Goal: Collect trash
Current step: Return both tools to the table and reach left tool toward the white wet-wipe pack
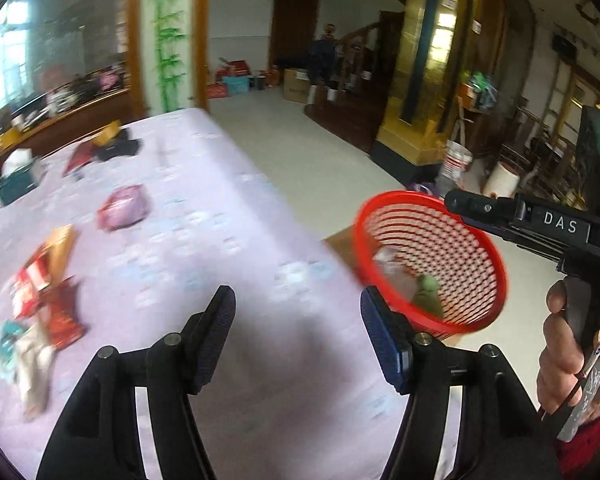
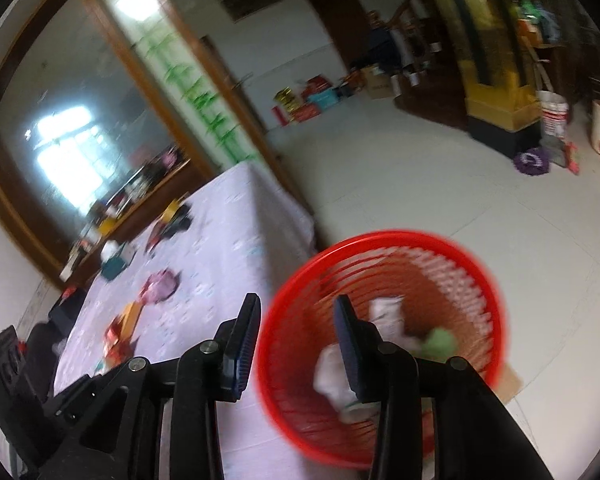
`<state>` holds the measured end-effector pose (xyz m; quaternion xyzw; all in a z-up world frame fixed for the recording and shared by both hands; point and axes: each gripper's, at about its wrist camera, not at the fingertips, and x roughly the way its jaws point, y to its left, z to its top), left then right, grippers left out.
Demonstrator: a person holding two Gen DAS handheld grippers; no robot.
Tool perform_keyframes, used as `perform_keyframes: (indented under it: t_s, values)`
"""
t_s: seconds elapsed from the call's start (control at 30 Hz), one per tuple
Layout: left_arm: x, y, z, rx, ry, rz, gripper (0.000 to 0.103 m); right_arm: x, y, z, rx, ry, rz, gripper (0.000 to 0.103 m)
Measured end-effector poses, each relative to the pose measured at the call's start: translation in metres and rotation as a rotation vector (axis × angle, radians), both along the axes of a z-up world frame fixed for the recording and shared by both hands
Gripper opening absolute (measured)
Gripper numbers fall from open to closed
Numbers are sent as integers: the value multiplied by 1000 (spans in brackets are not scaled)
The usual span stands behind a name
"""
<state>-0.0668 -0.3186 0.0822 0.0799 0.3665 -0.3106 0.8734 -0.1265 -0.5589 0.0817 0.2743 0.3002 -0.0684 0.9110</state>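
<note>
Trash lying loose on the lilac-clothed bench (image 1: 204, 208), listed left to right in the left wrist view. A white wad on a dark teal box (image 1: 18, 178) is sitting at the far left edge. Nearer the camera, a heap of red and orange wrappers (image 1: 46, 280) is sprawling over a pale crumpled bag with a teal scrap. A pink-purple packet (image 1: 124, 208) is resting alone mid-bench, well apart from the heap. Dark and yellow packets (image 1: 112, 142) are lying at the far end.

Left tool (image 1: 296, 334): jaws standing wide, nothing between them, hovering over bare cloth near the bench corner; judged free for the next pickup, the wrapper heap being the closest candidate.

Red mesh basket (image 1: 432, 264): standing off the bench's right edge, apparently on a cardboard piece on the floor, placed there so pieces can be dropped straight in from the bench. Contents, seen blurred: white crumpled plastic or paper (image 2: 340, 376) and one green item (image 2: 440, 342).

Right tool (image 2: 296, 344): jaws partly open, gripping nothing, poised above the basket's near rim; a person's hand (image 1: 564, 344) is gripping its handle. Task judged partway done, most litter remaining on the bench.
</note>
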Motion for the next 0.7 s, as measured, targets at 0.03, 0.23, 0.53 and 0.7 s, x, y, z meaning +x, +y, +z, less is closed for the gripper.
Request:
perform_keyframes:
  t_s: [0.03, 0.23, 0.53, 0.7]
  values:
    - [2, 13, 1, -3, -1, 21, 64, 6, 12, 0, -4, 6, 25, 41]
    - [8, 105, 0, -4, -20, 186, 64, 39, 81, 1, -40, 40, 170, 41]
    - [37, 239, -32, 5, 32, 451, 69, 105, 188, 0, -91, 97, 349, 48]
    - [53, 241, -48, -7, 75, 446, 69, 148, 245, -13, -108, 140, 442, 48]
